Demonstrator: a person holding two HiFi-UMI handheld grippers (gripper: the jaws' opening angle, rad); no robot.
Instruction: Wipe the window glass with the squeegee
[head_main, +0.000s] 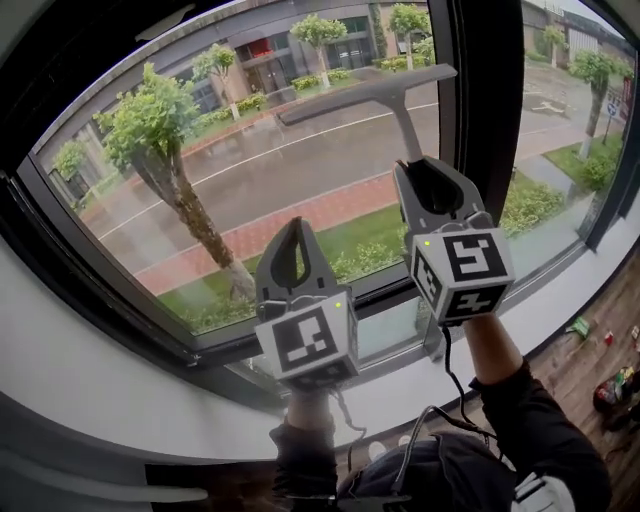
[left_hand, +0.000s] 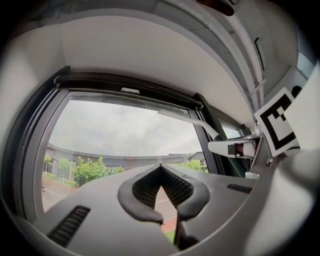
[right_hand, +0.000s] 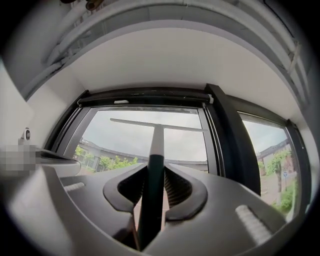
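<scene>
The squeegee (head_main: 365, 92) has a grey blade on a slim handle, and the blade lies against the upper part of the window glass (head_main: 250, 170). My right gripper (head_main: 415, 162) is shut on the squeegee's handle below the blade. In the right gripper view the dark handle (right_hand: 152, 185) runs up between the jaws of the right gripper (right_hand: 152, 215) to the blade (right_hand: 156, 125). My left gripper (head_main: 296, 222) hovers lower left of it in front of the pane, shut with nothing in it. In the left gripper view the left gripper (left_hand: 171, 217) has its tips almost meeting, and the squeegee blade (left_hand: 185, 117) shows at upper right.
A dark vertical frame post (head_main: 490, 100) bounds the pane on the right, with a second pane beyond it. A white sill (head_main: 120, 400) runs below the window. Small items lie on the wooden floor (head_main: 615, 385) at lower right. Trees and a wet road show outside.
</scene>
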